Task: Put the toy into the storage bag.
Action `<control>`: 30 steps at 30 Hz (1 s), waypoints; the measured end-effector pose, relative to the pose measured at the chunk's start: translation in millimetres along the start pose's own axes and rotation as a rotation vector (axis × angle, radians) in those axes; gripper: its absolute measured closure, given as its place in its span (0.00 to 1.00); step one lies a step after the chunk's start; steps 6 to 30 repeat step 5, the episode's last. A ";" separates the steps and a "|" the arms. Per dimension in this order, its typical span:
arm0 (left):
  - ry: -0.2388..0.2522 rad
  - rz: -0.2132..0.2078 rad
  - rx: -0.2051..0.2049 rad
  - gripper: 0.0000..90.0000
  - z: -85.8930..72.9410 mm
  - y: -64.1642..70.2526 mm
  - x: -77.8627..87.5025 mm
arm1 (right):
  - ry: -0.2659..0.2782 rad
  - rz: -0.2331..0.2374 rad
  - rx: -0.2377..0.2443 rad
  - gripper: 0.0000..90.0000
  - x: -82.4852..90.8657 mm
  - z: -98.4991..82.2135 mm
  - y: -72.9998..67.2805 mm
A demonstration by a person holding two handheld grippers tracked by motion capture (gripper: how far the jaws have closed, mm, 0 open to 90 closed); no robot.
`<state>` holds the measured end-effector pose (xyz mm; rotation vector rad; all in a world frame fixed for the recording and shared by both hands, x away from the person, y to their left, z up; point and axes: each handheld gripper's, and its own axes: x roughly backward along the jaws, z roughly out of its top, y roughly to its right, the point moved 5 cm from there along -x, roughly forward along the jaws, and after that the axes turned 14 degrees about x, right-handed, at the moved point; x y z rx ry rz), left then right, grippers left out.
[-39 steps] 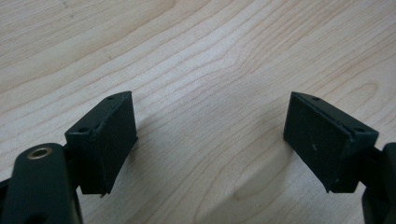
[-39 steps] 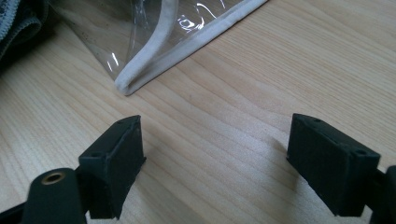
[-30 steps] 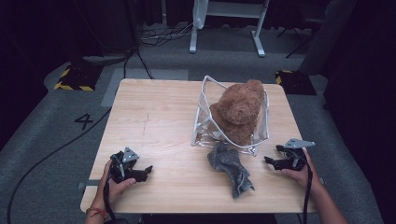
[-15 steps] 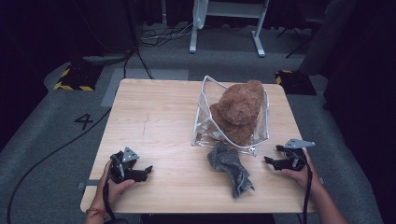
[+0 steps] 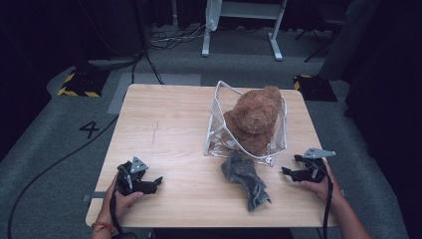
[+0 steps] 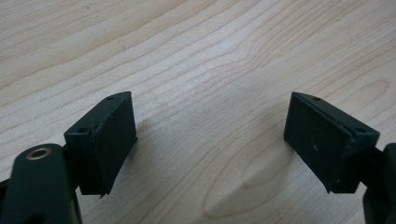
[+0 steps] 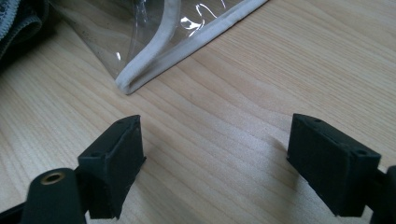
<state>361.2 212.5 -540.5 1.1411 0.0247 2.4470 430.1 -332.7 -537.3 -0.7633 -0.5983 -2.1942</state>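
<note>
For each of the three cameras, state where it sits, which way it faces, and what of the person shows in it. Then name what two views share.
High view: above the person's side, facing forward and down on the table; both forearms, the left gripper and right gripper, the clear bag with the brown plush toy, the grey cloth.
Left gripper view: rides the left gripper, facing bare tabletop between open jaws.
Right gripper view: rides the right gripper, jaws open, facing the bag's white-edged corner.
Shared: the high view and right gripper view both show the bag and cloth.

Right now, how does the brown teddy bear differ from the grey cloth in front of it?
The brown teddy bear is bulky and fluffy; the grey cloth is thin and crumpled. The bear sits inside the clear bag, while the cloth lies loose on the table, just outside the bag's opening. Both are soft, and neither is being held.
</note>
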 end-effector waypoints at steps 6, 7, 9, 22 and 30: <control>0.001 0.001 0.001 0.19 0.0 0.0 0.0 | 0.000 0.001 0.000 0.21 0.0 0.0 0.0; 0.001 0.001 0.001 0.19 0.0 0.0 0.0 | 0.000 0.001 0.000 0.21 0.0 0.0 0.0; 0.001 0.001 0.001 0.19 0.0 0.0 0.0 | 0.000 0.001 0.000 0.21 0.0 0.0 0.0; 0.001 0.001 0.001 0.19 0.0 0.0 0.0 | 0.000 0.001 0.000 0.21 0.0 0.0 0.0; 0.001 0.001 0.001 0.19 0.0 0.0 0.0 | 0.000 0.001 0.000 0.21 0.0 0.0 0.0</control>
